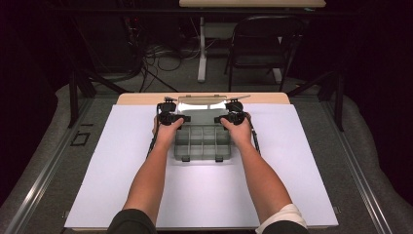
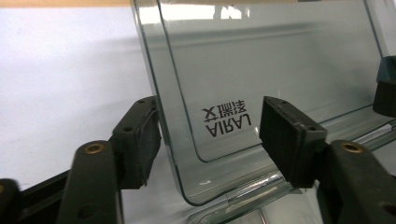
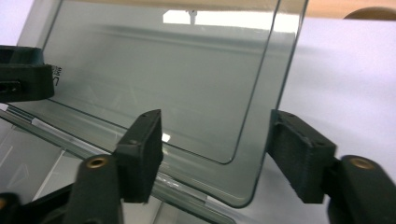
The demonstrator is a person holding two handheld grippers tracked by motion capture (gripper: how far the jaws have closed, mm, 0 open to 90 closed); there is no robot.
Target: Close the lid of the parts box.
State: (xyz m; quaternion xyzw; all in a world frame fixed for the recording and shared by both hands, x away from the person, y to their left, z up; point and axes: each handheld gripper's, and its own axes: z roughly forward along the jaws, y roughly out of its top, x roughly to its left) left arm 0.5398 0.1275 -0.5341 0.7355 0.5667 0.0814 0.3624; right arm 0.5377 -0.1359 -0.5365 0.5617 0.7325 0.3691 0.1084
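Observation:
A clear plastic organiser box [image 1: 202, 142] with several compartments sits on a white sheet, its lid [image 1: 204, 101] swung open toward the far side. My left gripper [image 1: 170, 118] is at the lid's left end. In the left gripper view its jaws [image 2: 210, 140] stand open astride the lid's [image 2: 280, 60] left near corner, by the printed lettering. My right gripper [image 1: 233, 117] is at the lid's right end. Its jaws [image 3: 215, 154] stand open astride the lid's [image 3: 163, 70] right near corner, with a gap at the right pad [image 3: 299, 158].
The white sheet [image 1: 122, 170] covers most of the wooden table [image 1: 136, 99]. Two latches show on the box's near wall. Beyond the table stand a dark chair [image 1: 263, 44], a table leg and floor cables. The other gripper shows at each gripper view's edge.

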